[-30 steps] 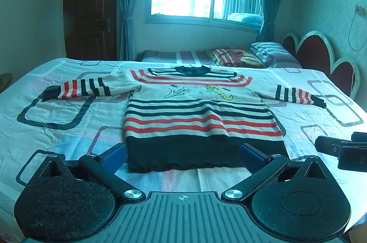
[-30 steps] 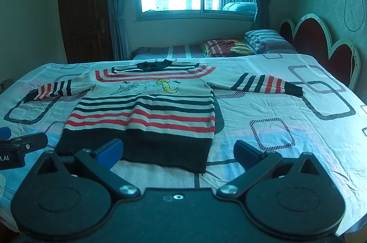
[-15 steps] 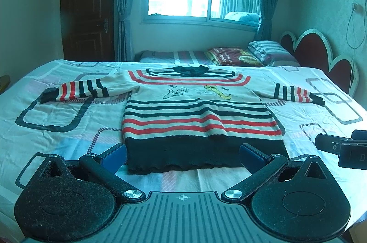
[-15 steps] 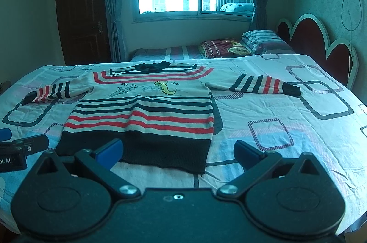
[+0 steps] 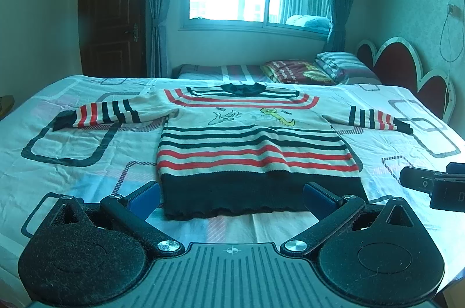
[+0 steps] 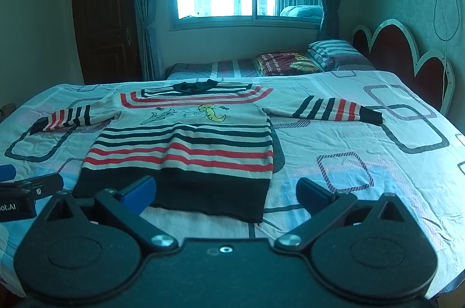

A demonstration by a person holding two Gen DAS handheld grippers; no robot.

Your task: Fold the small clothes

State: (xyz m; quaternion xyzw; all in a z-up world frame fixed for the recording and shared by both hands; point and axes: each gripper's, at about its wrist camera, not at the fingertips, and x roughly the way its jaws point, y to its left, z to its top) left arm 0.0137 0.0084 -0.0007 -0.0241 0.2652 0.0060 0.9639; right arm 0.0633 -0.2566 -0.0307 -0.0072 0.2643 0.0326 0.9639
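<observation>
A small striped sweater with red, black and cream bands and a dark hem lies flat on the bed, front up, both sleeves spread out; it also shows in the right wrist view. My left gripper is open and empty, held just above the hem's near edge. My right gripper is open and empty, over the hem's right corner. Each gripper shows at the edge of the other's view: the right gripper, the left gripper.
The bed sheet has a pattern of rounded squares. Pillows and a folded blanket lie at the far side by the red headboard. A window, curtains and a dark door stand behind.
Both grippers have risen and tilted slightly, so the view sits a little higher. The sweater has not moved and both grippers stay open.
</observation>
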